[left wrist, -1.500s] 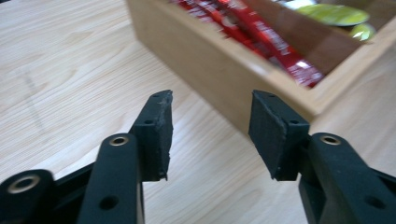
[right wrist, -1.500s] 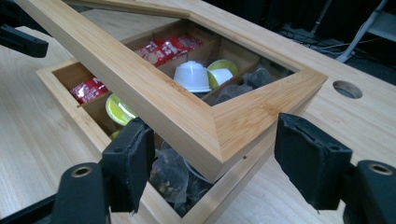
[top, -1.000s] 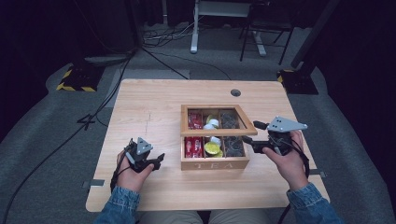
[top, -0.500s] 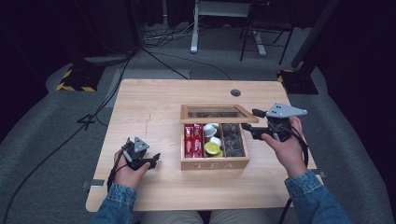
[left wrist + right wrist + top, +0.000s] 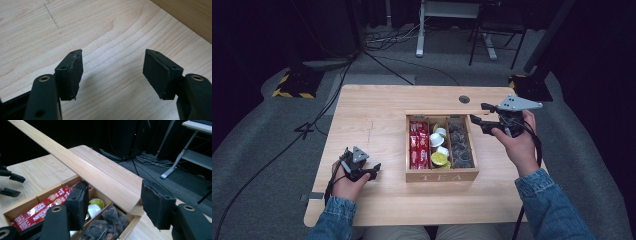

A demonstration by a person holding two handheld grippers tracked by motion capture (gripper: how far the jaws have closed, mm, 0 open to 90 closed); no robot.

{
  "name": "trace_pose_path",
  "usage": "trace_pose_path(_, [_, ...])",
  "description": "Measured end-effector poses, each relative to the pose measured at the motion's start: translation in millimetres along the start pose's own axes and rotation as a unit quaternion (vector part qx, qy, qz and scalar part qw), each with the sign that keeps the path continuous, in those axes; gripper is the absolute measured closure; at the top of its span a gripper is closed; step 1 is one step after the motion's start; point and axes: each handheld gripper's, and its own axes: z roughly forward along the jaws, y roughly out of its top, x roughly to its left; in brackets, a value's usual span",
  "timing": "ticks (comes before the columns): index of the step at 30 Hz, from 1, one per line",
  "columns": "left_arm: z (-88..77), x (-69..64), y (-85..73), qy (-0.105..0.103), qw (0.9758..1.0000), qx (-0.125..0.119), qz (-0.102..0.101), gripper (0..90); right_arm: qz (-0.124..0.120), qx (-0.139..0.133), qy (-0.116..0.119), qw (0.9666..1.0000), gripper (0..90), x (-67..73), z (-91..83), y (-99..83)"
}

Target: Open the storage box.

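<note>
Tea box: a wooden box [image 5: 441, 175] marked TEA stands on the table [image 5: 377, 120], right of the table's middle, at about 2 o'clock from the left gripper.
Lid: the lid [image 5: 75, 165] is raised and stands open over the far side of the box; in the right gripper view it runs as a long pale wooden board from 10 o'clock down to the middle, its near end between the two black jaws.
Compartments: three side by side. Red packets [image 5: 418, 144] lie in the left one, white and yellow-green capsules [image 5: 439, 149] in the middle one, dark tea bags [image 5: 459, 145] in the right one.
Right gripper: the right gripper [image 5: 478, 120] is held above the box's far right corner, at 1 o'clock from the box's middle. Its jaws stand apart and have just been closing; the lid's end lies between them, and the pads do not visibly press on it.
Left gripper: the left gripper [image 5: 374, 171] rests low over the table at 9 o'clock from the box, well apart from it. Its jaws stand about half open, bare wood between them, nothing held.
Hands: the person's right hand [image 5: 517, 142] carries the right gripper; the left hand [image 5: 346, 184] carries the other near the table's front edge.
</note>
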Motion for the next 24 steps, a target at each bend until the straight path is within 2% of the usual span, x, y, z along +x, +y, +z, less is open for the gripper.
trace_pose_path(7, [-12.0,2.5,-8.9,0.017,0.9998,0.007,0.003,32.9,0.004,-0.011,-0.002,0.9999,42.5,-11.4,7.3,11.6])
trace_pose_path(8, [-15.4,3.4,-12.2,0.021,0.9998,-0.003,-0.004,32.8,0.008,-0.013,-0.005,0.9999,42.8,-14.4,9.7,14.8])
trace_pose_path(16, [-20.7,5.8,-22.0,0.023,0.9997,0.003,-0.009,32.9,0.013,-0.021,-0.009,0.9997,44.2,-26.0,18.7,23.9])
trace_pose_path(17, [-21.9,6.2,-23.3,0.023,0.9997,0.004,-0.011,32.9,0.011,-0.014,-0.017,0.9997,47.6,-29.7,22.6,26.1])
trace_pose_path(21, [-25.1,8.4,-27.9,0.029,0.9994,0.009,-0.017,32.8,0.025,-0.013,-0.007,0.9996,46.5,-34.1,30.3,28.1])
trace_pose_path(24, [-25.9,10.4,-29.5,0.030,0.9993,0.010,-0.020,32.9,0.024,-0.015,-0.017,0.9994,46.0,-36.6,36.5,31.7])
